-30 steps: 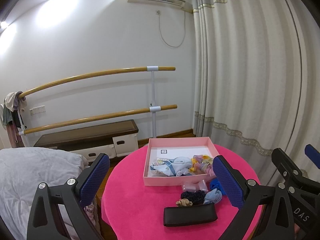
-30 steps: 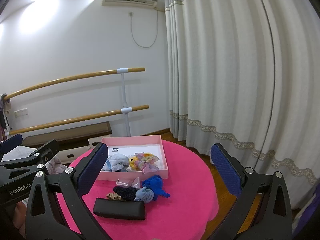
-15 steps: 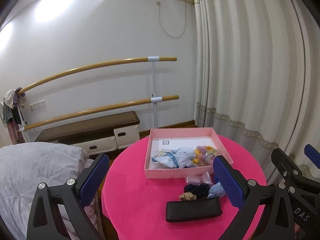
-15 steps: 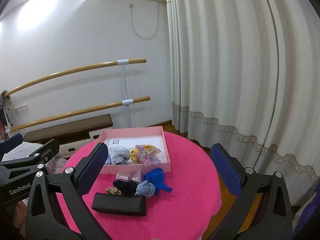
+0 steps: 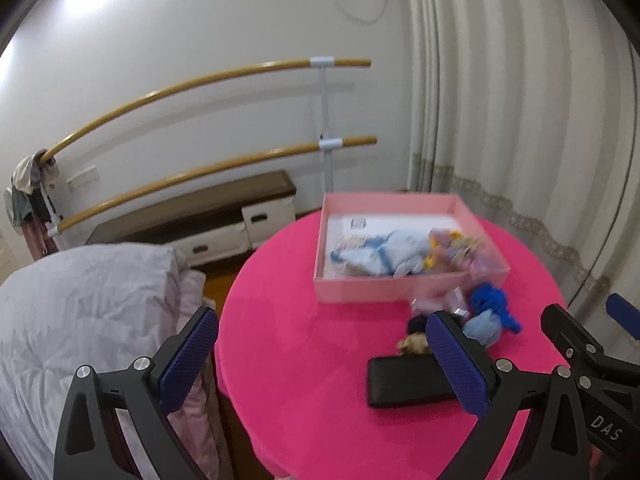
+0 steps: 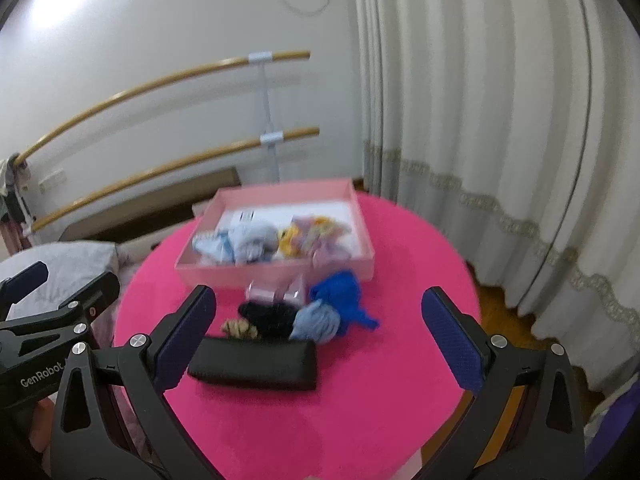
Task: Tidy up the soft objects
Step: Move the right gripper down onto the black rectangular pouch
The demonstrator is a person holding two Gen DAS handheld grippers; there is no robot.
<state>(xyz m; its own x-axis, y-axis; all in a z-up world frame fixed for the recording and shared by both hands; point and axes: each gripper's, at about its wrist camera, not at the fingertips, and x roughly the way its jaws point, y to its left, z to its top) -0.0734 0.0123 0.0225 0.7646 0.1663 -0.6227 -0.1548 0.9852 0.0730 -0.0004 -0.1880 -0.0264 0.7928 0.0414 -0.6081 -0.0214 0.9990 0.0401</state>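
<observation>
Two black grippers with ribbed blue pads hover over a round table [image 6: 400, 380] draped in bright pink cloth; the left gripper [image 5: 320, 356] and right gripper [image 6: 320, 340] both have jaws spread wide, holding nothing. Nearest lies a smooth black oblong case [image 6: 256, 364]. Just behind it sits a cluster of soft bundles [image 6: 316, 312]: tan, black, pale blue, royal blue. Beyond, a shallow square pink box [image 6: 276, 272] holds more crumpled fabrics. Pleated white curtains [image 6: 500, 120] hang behind.

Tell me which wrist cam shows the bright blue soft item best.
Right wrist. The bright blue soft item lies unobstructed between the open fingers, just in front of the pink box. In the left wrist view it is smaller and off-centre, with a gripper finger close beside it.
</observation>
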